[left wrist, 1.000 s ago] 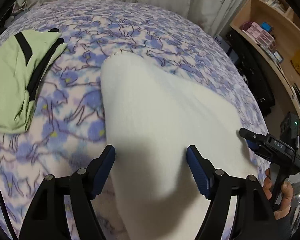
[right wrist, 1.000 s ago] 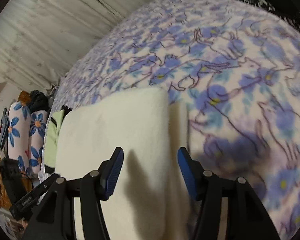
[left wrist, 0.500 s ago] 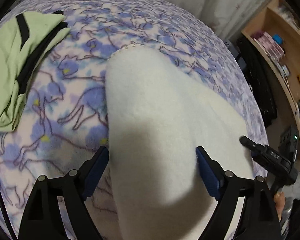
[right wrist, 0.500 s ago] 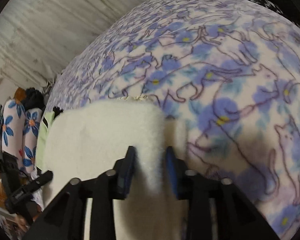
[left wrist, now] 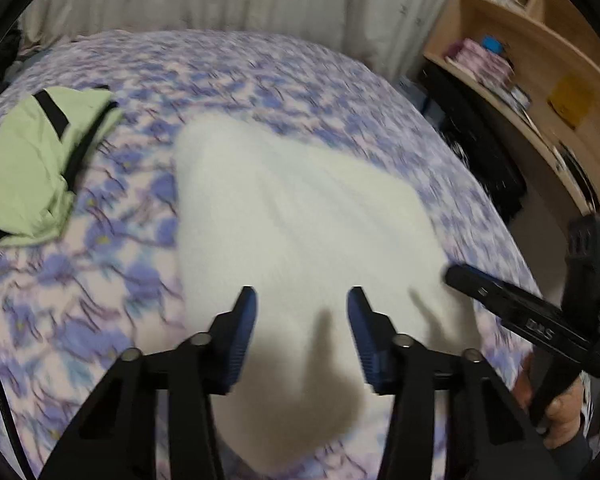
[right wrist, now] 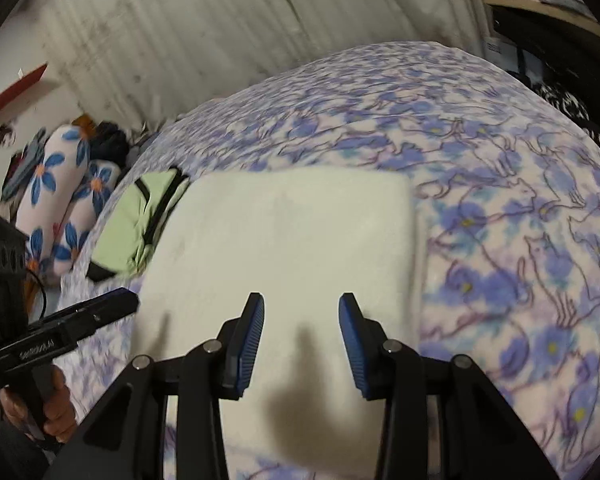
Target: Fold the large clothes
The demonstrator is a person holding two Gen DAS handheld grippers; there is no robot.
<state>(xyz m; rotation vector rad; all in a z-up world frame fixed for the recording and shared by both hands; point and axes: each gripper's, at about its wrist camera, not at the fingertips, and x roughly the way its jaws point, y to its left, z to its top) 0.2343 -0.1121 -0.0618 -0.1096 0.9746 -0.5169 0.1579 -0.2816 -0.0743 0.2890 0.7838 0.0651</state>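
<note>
Bed (left wrist: 260,80) under cat-print fleece; curtain behind, wooden shelves (left wrist: 540,60) off right of the left tongs (left wrist: 302,300). Folded cream garment (left wrist: 300,220) lies flat ahead of both tongs; green garment (left wrist: 28,160) left of it. Both point steeply down, lifted clear. Left jaws have just narrowed, nothing between; right tongs (right wrist: 301,306), clamped on the cream edge half a second ago, now released.

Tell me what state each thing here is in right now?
White garment: folded, lying flat on the bed.
Green garment: folded, lying apart, beside the white one.
Left claw: open, has just been closing, holding nothing.
Right claw: open, holding nothing.
</note>
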